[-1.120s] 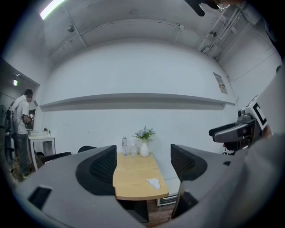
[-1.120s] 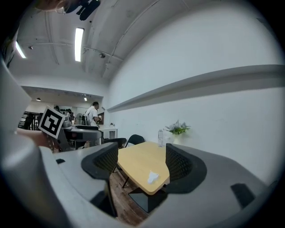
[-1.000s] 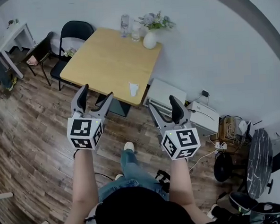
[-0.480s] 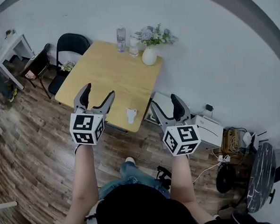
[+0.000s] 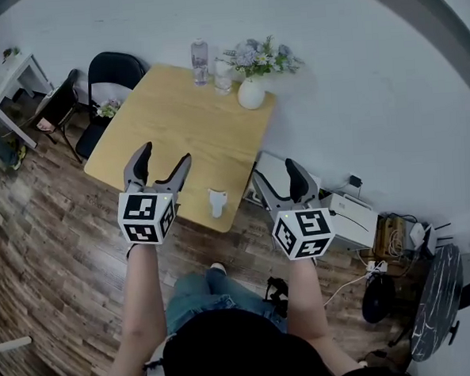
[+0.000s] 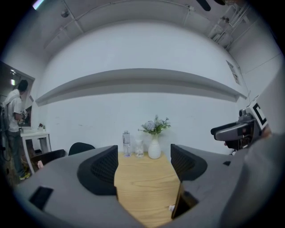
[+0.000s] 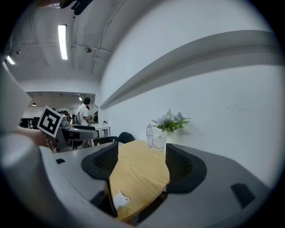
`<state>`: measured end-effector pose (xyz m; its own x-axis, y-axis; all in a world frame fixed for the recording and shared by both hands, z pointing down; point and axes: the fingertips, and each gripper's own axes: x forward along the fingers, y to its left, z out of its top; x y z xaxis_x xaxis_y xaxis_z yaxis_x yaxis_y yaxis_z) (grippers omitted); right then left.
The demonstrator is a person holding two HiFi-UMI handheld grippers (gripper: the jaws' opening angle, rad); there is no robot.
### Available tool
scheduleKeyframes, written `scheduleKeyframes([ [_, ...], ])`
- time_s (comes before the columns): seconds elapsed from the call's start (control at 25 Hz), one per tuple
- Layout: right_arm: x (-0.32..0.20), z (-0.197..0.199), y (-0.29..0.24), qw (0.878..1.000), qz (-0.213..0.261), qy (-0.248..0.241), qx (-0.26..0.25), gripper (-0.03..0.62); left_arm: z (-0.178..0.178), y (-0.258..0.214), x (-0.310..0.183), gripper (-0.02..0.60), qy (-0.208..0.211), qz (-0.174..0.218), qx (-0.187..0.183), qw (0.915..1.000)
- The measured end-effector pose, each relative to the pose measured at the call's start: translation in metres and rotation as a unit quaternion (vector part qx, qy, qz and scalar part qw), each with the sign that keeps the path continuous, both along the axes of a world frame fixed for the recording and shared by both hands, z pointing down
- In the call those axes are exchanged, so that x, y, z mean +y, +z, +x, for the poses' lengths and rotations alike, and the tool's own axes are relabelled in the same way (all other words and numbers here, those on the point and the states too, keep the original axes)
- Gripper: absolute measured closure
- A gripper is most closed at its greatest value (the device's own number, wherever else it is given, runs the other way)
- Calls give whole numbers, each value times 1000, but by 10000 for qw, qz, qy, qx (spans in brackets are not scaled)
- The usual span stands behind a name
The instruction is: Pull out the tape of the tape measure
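The tape measure (image 5: 217, 202), a small white case, lies on the wooden surface (image 5: 183, 123) close to its near edge and towards the near right corner. In the head view it sits between the two grippers, and neither one touches it.

The left gripper (image 5: 161, 156) is held in the air to the left of the tape measure, over the near edge of the surface. Its fingers (image 6: 100, 171) are released and spread wide, and only the bare wood shows between them. A sliver of the tape measure peeks out low beside the right finger in the left gripper view.

The right gripper (image 5: 272, 170) hangs to the right of the tape measure, just off the corner of the surface. Its fingers (image 7: 182, 167) are also released and wide apart. The tape measure (image 7: 119, 199) shows low in the gap between them, lying apart from them on the wood and not grasped.

At the far edge of the surface, by the white wall, stand a white vase (image 5: 251, 93) with pale flowers (image 5: 260, 56), a drinking glass (image 5: 222, 65) and a clear bottle (image 5: 200, 52) in a row. A black chair (image 5: 109, 76) stands at the far left side of the surface, on a dark plank floor (image 5: 39, 227). A white box (image 5: 344, 216) sits on the floor near the wall to the right. In the left gripper view, a person (image 6: 13, 116) stands far off at the left by a small white table (image 6: 33, 136).
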<state>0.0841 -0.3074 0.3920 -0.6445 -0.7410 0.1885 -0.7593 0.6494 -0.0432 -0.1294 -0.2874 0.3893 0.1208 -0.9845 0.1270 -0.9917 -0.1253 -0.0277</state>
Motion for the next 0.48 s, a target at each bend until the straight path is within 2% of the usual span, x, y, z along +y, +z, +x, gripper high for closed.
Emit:
scheduleKeyframes([
  [0.28,10,-17,54,9979,-606,-103,211,250,-6,47,1,211,0,-466,161,9988],
  [0.48,24,-29,96,9931,-1133,12,294,250,-8,81,5,212,157,-832,246,9961],
])
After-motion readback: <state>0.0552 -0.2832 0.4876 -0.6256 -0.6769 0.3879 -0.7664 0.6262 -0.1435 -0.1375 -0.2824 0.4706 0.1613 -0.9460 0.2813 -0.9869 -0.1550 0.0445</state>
